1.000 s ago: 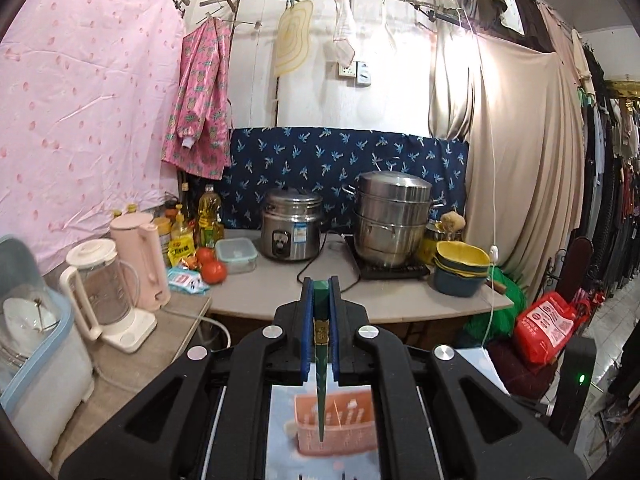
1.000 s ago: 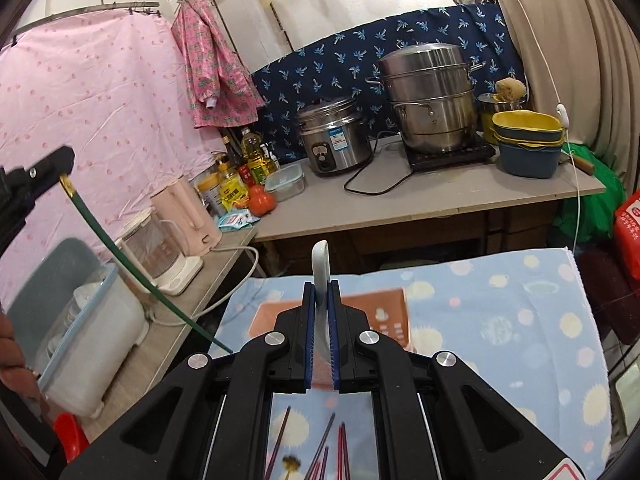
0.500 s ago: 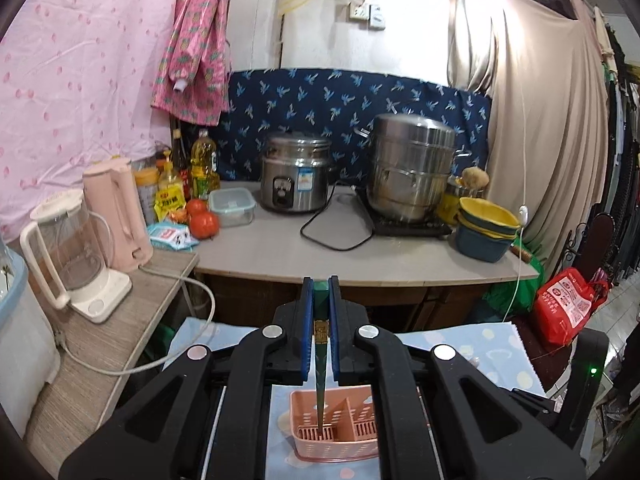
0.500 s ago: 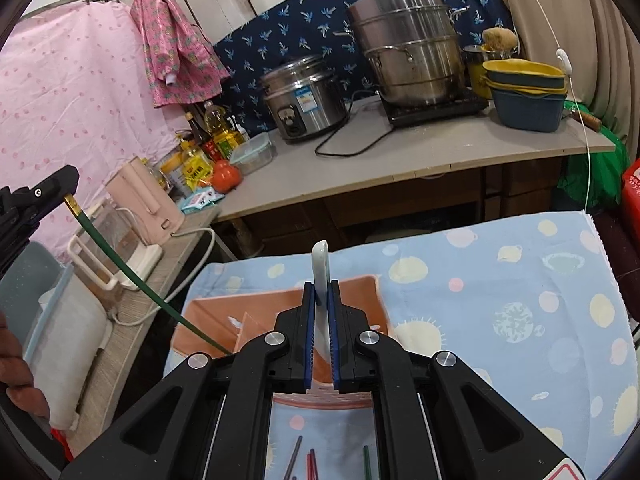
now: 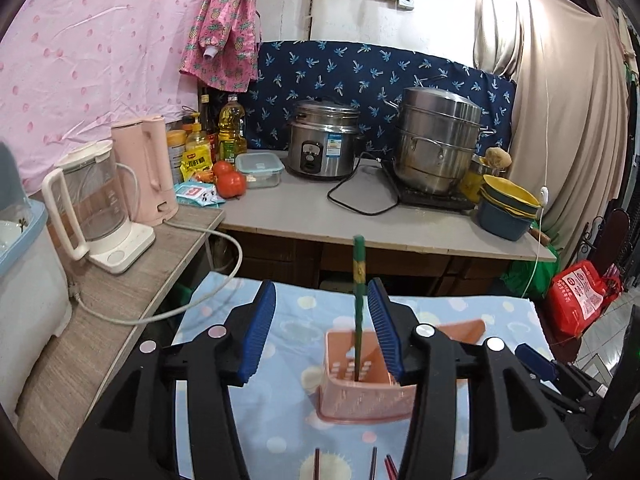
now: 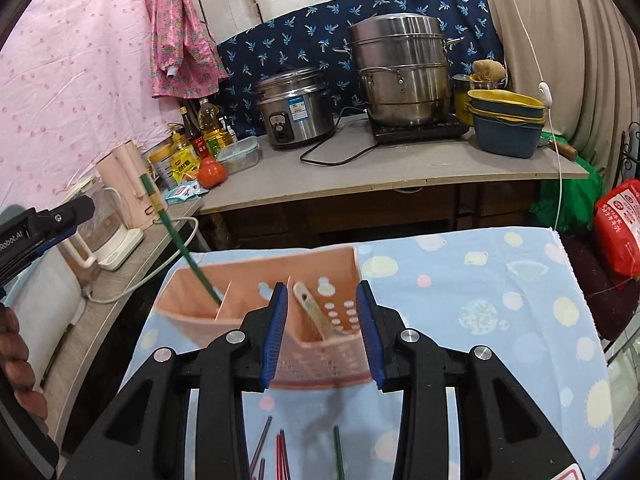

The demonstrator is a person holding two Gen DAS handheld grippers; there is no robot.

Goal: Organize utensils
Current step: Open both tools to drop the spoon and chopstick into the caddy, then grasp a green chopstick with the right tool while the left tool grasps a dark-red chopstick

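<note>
A pink perforated utensil basket (image 5: 364, 398) (image 6: 320, 354) with dividers stands on the blue dotted cloth. A green chopstick (image 5: 358, 308) (image 6: 180, 240) stands in its left compartment, leaning. A pale spoon (image 6: 310, 308) lies in its right compartment. My left gripper (image 5: 322, 334) is open above the basket, its pads either side of the chopstick. My right gripper (image 6: 322, 334) is open over the basket's right compartment, empty. Several loose chopsticks (image 6: 280, 454) (image 5: 374, 466) lie on the cloth near me.
A side counter at left holds a glass kettle (image 5: 90, 204) and pink kettle (image 5: 146, 174). The back table (image 6: 400, 176) carries a rice cooker (image 5: 324, 146), steamer pot (image 6: 402, 70), stacked bowls (image 6: 508, 122), bottles and tomatoes. A red bag (image 5: 578, 296) sits right.
Both grippers opened. The green chopstick dropped from the left gripper into the basket; the spoon dropped from the right gripper into the basket. Both cameras tilted downward, closer to the basket.
</note>
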